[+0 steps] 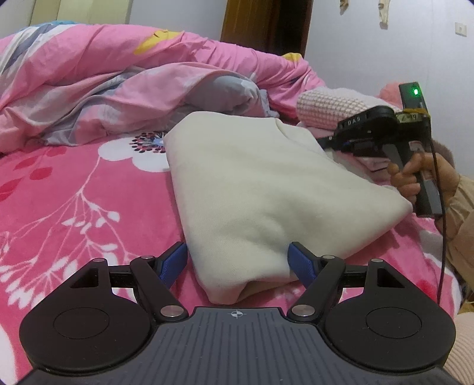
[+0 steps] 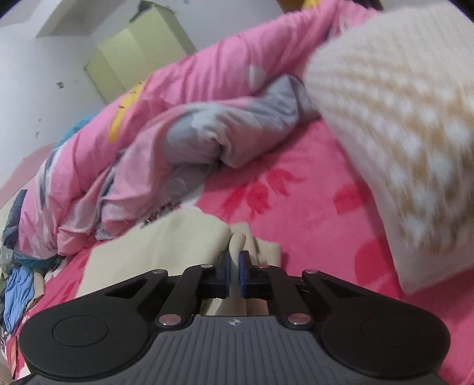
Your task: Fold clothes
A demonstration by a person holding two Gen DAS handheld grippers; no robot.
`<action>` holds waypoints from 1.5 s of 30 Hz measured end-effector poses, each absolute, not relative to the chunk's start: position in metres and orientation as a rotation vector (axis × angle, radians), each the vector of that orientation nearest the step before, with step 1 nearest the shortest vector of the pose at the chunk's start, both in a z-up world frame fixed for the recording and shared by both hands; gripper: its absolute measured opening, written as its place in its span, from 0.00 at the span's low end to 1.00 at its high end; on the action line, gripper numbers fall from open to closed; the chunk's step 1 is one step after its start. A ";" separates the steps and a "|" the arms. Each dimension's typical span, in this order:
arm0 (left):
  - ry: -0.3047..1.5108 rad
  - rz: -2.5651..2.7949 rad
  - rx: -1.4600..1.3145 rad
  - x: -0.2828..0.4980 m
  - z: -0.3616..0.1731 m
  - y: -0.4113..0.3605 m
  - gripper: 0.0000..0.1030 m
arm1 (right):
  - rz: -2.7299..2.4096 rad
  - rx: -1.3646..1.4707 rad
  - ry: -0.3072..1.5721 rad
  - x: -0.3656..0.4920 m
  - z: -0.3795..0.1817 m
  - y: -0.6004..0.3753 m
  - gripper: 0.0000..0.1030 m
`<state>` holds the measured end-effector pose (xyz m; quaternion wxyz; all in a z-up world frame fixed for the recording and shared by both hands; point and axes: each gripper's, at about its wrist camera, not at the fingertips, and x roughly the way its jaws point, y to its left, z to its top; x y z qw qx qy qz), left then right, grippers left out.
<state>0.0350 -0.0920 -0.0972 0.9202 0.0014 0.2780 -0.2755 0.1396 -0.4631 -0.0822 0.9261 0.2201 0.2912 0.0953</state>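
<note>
**Cream garment lies folded on pink bed, one edge pinched**

The left wrist view shows the whole folded cream fleece garment lying mid-bed on the pink floral plush bedspread. Its near corner sits between the blue pads of the left gripper, whose fingers stand wide apart; whether they touch it cannot be told. Only the right wrist view shows the right gripper with fingers together, clamped on a fold of the garment. In the left view, a hand holds that tool at the garment's far right edge. A crumpled pink and grey duvet is heaped along the bed's far side, a waffle-knit cream and pink pillow beside it. Bare bedspread lies left of the garment. Behind are white walls and a brown door.
</note>
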 end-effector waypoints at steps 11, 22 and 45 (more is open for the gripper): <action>0.575 -0.559 0.007 0.035 -0.097 -0.095 0.73 | 0.164 0.439 0.639 0.159 -0.107 -0.469 0.07; 0.565 -0.557 0.015 0.034 -0.098 -0.097 0.73 | 0.296 0.186 0.452 0.104 -0.022 -0.399 0.14; 0.590 -0.638 -0.067 0.041 -0.109 -0.086 0.74 | 0.096 -0.126 0.764 0.202 -0.046 -0.320 0.12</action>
